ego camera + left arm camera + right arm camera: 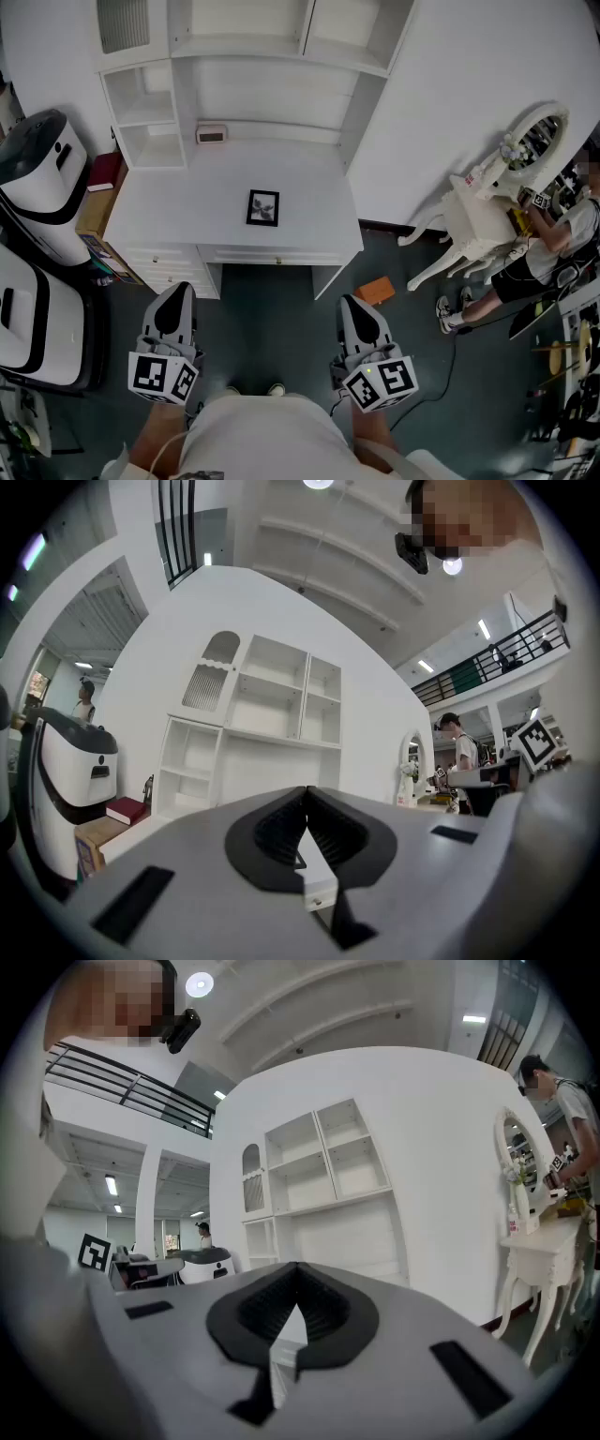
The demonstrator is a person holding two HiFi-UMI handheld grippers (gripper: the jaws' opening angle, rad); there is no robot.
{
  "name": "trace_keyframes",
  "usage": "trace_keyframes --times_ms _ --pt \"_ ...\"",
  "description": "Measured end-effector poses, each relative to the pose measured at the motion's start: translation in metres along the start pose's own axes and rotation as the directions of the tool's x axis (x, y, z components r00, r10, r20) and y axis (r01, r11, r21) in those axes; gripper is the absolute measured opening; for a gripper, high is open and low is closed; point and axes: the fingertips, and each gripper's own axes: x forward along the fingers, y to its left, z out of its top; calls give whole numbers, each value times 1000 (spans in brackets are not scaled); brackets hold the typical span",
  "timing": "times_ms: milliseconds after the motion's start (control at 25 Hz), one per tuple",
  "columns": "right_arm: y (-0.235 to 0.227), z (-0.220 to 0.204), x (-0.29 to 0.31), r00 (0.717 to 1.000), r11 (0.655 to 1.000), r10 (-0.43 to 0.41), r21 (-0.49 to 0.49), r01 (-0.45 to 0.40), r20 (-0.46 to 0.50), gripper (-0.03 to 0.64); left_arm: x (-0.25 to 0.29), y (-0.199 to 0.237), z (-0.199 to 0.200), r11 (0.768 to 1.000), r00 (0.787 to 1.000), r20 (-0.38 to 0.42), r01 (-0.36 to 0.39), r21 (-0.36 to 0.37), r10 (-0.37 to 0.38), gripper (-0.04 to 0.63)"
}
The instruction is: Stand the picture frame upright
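1. Your left tongs (176,294) and right tongs (354,306) are both closed with nothing in them. They are held level over the dark floor, short of the front edge of the surface (155,220).
2. The picture frame (262,207) lies flat and face up on the surface, nearer the front edge than the back, with bare top on every side.
3. A small box (211,135) sits at the back edge under the shelves; its face is too small to read.
4. An orange block (376,291) lies on the floor by the surface's right corner. White machines (37,178) crowd the left side.
5. The only print visible is the square markers on your tongs' cubes.
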Motion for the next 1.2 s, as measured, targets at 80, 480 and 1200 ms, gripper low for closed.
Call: trace_keyframes --times_ms 80,480,1200 --pt "-3 2 -1 1000 1000 3 -11 -3 1 9 0 0 0 1000 1000 -1 -12 0 12 18" --pt "-6 -8 0 997 998 68 -1 -68 -36 9 -16 -4 -9 998 999 -13 -51 -26 51 18" --pt "-56 -26 1 982 988 155 -4 -157 -105 387 -7 -1 -38 991 990 -61 -132 -36 130 445"
